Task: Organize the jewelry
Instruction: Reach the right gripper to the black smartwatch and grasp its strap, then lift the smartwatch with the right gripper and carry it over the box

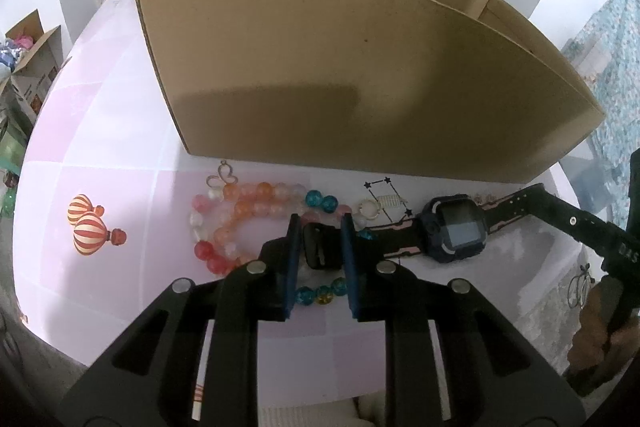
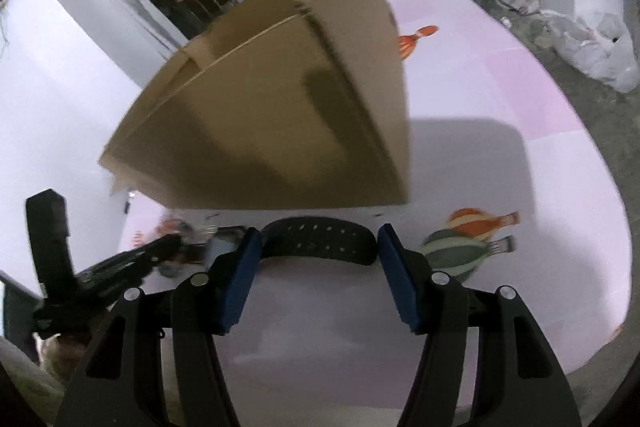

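A dark blue smartwatch [image 1: 456, 233] lies on the pink table in front of a cardboard box [image 1: 360, 67]. My left gripper [image 1: 321, 219] is shut on the buckle end of its black strap [image 1: 320, 247], which fills the gap between the blue pads. In the right wrist view the other, perforated strap end [image 2: 320, 239] bows between the pads of my right gripper [image 2: 320, 231] and touches both. Orange, pink and red bead bracelets [image 1: 240, 223] lie left of the left gripper. Blue and yellow beads [image 1: 320, 293] show under it. A small ring [image 1: 368, 211] sits behind the strap.
A butterfly pendant [image 1: 222, 177] lies by the foot of the box. The tall box wall [image 2: 280, 127] stands close behind both grippers. Balloon prints [image 1: 90, 227] mark the tablecloth. A hand [image 1: 600, 327] holds the right gripper at the right edge. Bags and boxes [image 2: 592, 47] sit on the floor around the table.
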Action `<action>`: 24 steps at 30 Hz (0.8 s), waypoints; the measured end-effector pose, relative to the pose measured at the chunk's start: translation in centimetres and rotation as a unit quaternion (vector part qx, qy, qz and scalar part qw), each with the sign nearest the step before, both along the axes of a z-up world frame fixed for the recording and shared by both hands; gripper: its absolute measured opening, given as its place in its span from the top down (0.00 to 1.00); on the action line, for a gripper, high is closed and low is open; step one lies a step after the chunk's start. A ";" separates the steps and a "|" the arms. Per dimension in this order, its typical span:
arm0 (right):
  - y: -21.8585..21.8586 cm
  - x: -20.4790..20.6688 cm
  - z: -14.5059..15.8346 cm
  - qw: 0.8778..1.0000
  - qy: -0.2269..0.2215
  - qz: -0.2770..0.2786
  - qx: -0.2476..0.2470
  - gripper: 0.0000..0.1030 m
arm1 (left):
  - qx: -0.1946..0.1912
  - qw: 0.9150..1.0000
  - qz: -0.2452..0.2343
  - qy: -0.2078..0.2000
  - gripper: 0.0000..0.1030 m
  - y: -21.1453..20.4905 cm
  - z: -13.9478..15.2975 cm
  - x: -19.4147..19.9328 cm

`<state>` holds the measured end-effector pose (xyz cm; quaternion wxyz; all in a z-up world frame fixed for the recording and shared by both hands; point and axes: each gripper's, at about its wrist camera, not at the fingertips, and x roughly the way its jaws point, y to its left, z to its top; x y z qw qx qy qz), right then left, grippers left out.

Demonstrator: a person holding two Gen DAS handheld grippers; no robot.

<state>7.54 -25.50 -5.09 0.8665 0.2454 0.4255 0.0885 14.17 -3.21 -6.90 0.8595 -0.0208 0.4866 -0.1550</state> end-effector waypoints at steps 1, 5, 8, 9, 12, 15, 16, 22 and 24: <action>0.3 0.1 0.0 1.000 0.001 0.008 0.010 0.42 | 0.001 1.000 0.000 0.000 0.82 -0.1 -0.1 0.1; -0.1 0.4 0.2 1.000 -0.002 -0.001 0.027 0.42 | -0.005 1.000 0.005 0.001 0.86 0.6 0.0 0.0; -0.8 0.3 0.6 0.999 -0.008 -0.015 0.037 0.46 | -0.005 1.000 0.010 -0.003 0.91 0.8 0.2 0.3; -0.9 0.3 0.7 0.999 -0.011 -0.016 0.039 0.48 | -0.007 1.000 0.011 -0.004 0.91 0.9 0.3 -0.3; -0.6 0.4 0.8 0.999 -0.010 -0.008 0.044 0.66 | -0.008 1.000 0.006 -0.013 0.94 1.0 0.8 -0.7; 0.1 0.0 1.0 0.999 -0.010 0.002 0.040 0.79 | -0.012 0.999 -0.004 -0.034 0.96 0.8 1.8 -1.1; 0.2 -0.1 1.2 0.999 -0.014 0.005 0.039 0.80 | -0.013 0.999 -0.008 -0.038 0.97 1.1 2.2 -1.9; 0.7 -1.7 5.2 0.998 -0.045 0.029 0.018 0.81 | -0.032 0.997 -0.021 -0.065 0.98 1.6 5.4 -2.7; 1.1 -2.0 7.2 0.997 -0.062 0.040 0.010 0.81 | -0.045 0.996 -0.022 -0.080 0.98 2.2 7.4 -2.8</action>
